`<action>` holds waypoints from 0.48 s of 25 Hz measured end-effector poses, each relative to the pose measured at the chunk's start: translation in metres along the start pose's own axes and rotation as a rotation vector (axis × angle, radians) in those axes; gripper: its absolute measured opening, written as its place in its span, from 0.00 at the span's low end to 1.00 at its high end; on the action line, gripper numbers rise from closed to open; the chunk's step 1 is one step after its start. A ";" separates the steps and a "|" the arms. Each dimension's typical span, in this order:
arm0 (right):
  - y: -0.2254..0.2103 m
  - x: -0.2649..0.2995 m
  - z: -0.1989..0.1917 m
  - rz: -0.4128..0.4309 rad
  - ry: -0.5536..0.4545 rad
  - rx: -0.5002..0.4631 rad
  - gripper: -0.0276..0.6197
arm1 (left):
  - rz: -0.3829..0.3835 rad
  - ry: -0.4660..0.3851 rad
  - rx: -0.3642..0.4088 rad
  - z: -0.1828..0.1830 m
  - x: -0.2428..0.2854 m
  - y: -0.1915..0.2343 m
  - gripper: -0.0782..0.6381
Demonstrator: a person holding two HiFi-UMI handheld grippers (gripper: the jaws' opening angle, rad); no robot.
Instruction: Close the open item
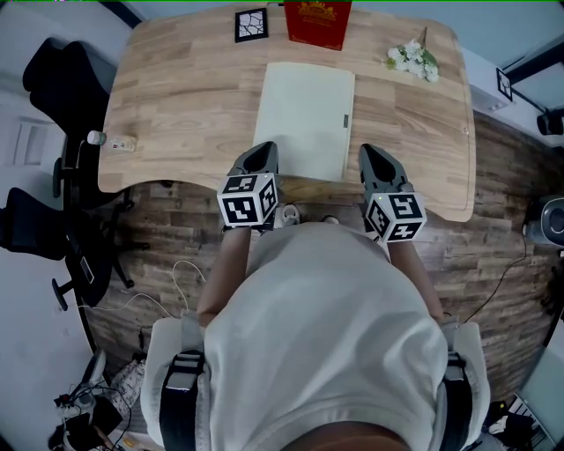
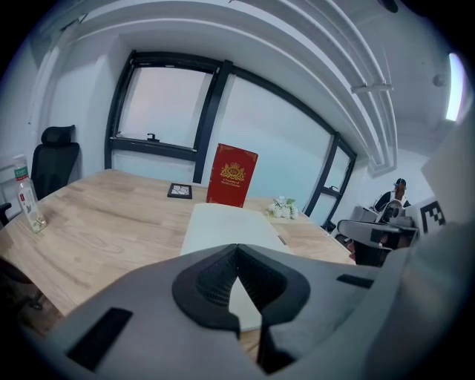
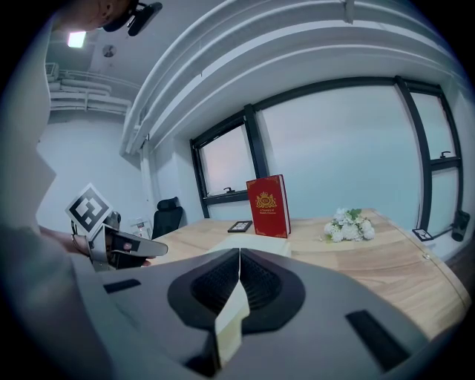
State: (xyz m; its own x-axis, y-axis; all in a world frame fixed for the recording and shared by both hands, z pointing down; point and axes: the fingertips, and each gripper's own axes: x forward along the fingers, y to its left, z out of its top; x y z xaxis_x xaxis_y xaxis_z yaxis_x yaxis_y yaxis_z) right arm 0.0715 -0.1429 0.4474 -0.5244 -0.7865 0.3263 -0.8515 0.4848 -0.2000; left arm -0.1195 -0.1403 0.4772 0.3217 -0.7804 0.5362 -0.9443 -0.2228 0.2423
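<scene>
A pale cream book or folder (image 1: pixel 304 119) lies flat in the middle of the wooden table (image 1: pixel 176 97), its cover down, with a small clasp on its right edge. My left gripper (image 1: pixel 263 151) hangs over the table's near edge, beside the book's near left corner, jaws shut and empty. My right gripper (image 1: pixel 372 154) sits just right of the near right corner, also shut. In the left gripper view the book (image 2: pixel 223 223) lies just beyond the closed left gripper (image 2: pixel 237 246). In the right gripper view the book (image 3: pixel 260 242) shows past the right gripper (image 3: pixel 240 251).
A red book (image 1: pixel 317 22) stands upright at the table's far edge, with a black-and-white marker tile (image 1: pixel 251 25) to its left. White flowers (image 1: pixel 412 60) lie at the far right. A small bottle (image 1: pixel 110 141) lies near the left edge. Black office chairs (image 1: pixel 62 70) stand to the left.
</scene>
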 end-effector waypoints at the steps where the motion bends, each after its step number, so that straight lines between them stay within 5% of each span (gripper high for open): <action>1: 0.000 0.000 0.000 0.000 0.000 0.000 0.07 | 0.002 0.000 0.000 0.000 0.000 0.001 0.14; 12: 0.002 0.002 0.000 -0.005 0.001 -0.011 0.07 | 0.002 -0.005 -0.005 0.001 0.001 0.003 0.14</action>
State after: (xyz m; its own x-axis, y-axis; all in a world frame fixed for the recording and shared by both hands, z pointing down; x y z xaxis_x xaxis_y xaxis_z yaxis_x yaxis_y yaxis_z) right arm 0.0693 -0.1435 0.4472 -0.5200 -0.7887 0.3280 -0.8541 0.4848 -0.1885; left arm -0.1223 -0.1418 0.4778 0.3196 -0.7836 0.5327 -0.9445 -0.2182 0.2456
